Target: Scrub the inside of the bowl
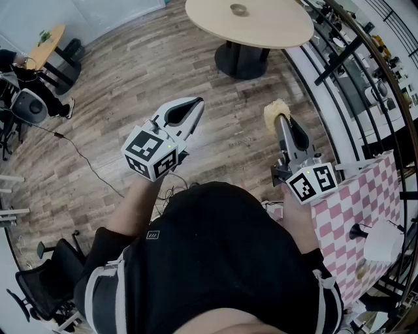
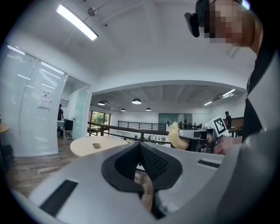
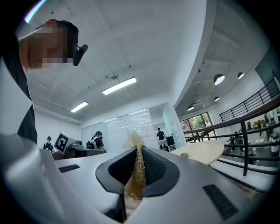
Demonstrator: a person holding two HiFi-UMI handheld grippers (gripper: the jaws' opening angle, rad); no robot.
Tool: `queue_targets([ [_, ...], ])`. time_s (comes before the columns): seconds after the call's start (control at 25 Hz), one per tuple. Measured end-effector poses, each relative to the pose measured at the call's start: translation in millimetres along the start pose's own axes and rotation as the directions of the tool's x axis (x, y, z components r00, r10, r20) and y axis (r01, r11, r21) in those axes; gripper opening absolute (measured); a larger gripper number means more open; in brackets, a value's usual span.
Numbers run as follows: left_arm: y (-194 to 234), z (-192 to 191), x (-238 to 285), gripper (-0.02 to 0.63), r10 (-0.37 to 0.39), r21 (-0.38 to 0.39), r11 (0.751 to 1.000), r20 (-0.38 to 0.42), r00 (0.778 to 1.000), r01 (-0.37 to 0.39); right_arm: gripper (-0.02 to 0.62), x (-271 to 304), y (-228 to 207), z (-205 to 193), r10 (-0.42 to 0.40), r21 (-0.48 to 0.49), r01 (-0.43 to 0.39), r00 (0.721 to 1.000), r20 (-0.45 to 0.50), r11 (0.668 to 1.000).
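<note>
A small bowl [image 1: 239,9] sits on the round beige table [image 1: 274,29], far ahead of both grippers; it also shows as the bowl [image 2: 96,145] in the left gripper view and the bowl [image 3: 183,154] in the right gripper view. My right gripper [image 1: 279,121] is shut on a yellowish fibrous scrubber [image 1: 275,111], and strands of the scrubber [image 3: 136,170] stick out between its jaws. My left gripper [image 1: 196,103] is shut with nothing in it. Both are held roughly level in the air above the wooden floor, side by side, pointing toward the round table.
A table with a pink-and-white checkered cloth [image 1: 353,209] stands at my right, with a white object [image 1: 382,248] on it. A dark railing [image 1: 353,59] curves along the right side. A black office chair [image 1: 39,287] is at the lower left. Cables lie on the floor.
</note>
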State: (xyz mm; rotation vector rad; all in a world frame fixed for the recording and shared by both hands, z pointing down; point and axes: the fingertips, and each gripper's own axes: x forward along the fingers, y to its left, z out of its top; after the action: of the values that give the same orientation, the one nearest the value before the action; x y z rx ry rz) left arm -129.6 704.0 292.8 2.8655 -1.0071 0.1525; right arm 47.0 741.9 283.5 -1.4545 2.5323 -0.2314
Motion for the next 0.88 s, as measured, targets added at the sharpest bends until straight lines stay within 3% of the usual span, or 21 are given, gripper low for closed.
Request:
queue_targets([
  [0.2,-10.4,2.6,8.5,0.006,0.029,0.025,0.999,-0.001,1.000,-0.029,0.043,-12.5,-18.8,1.1,-0.006,-0.007,0.006,1.000,0.000,1.000],
  [0.56,-5.3,-19.8,8.7,0.006,0.120,-0.035,0.992,-0.015,0.993,-0.120,0.044,-18.3,-30.5,-16.7,0.058,0.036,-0.056,0.997,-0.048,0.998],
  [0.88,32.5,-33.0,49.0,0.006,0.105,-0.060,0.993,-0.022,0.994,-0.106,0.044,22.5,-56.6,-33.9,0.036,0.060,-0.031,0.996,-0.083,0.998],
])
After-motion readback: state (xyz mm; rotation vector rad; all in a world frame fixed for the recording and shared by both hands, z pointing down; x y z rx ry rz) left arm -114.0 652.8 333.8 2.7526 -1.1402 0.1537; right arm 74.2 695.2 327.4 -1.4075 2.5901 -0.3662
